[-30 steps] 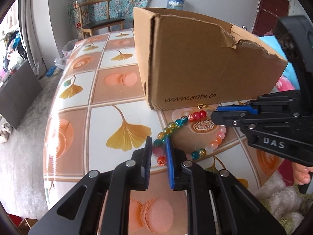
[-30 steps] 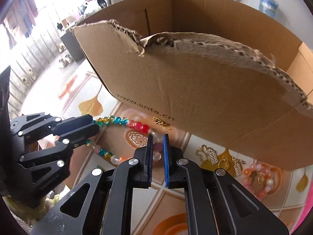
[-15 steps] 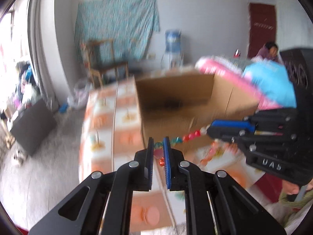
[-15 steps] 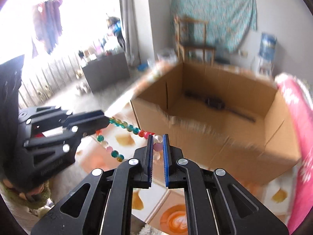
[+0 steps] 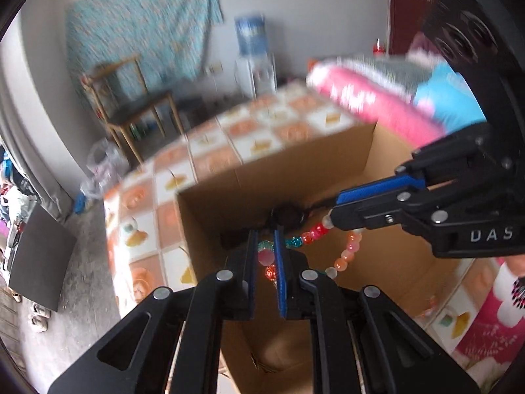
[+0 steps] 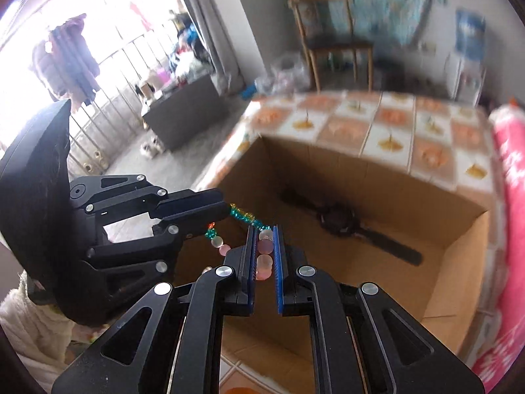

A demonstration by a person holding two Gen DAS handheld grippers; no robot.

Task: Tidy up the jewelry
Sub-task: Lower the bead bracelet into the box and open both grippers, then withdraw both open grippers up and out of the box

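- While both tools hang above the open cardboard box [image 5: 387,167], the left gripper [image 5: 264,256] is clenched on a beaded necklace [image 5: 344,256], a pink bead and a red glittery one pinched between its blue pads.
- Just beside it, over the same box, the right gripper [image 6: 263,256] is likewise clamped on the necklace [image 6: 244,215], pale pink beads stacked between its pads [image 6: 278,272].
- The strand stretches taut between the two grippers, teal, yellow and red beads in a line, while the rest of the loop sags in a curve of pink and orange beads, all of it in the air above the box floor and touching nothing else.
- Deeper inside the box, on its brown floor, lies a dark wristwatch [image 6: 341,221] with its strap stretched toward the far right corner.
- The box [image 6: 459,262] stands on a table with a tiled leaf-pattern cloth [image 6: 390,124], which spreads beyond the box's far wall.
- To the right of the box, pink and blue bedding [image 5: 377,105] is heaped.
- Beyond the table, well apart from the box, a wooden chair [image 6: 331,39] stands against a wall hung with a teal patterned cloth [image 5: 144,23], near a water dispenser [image 5: 254,52]; this background is blurred.
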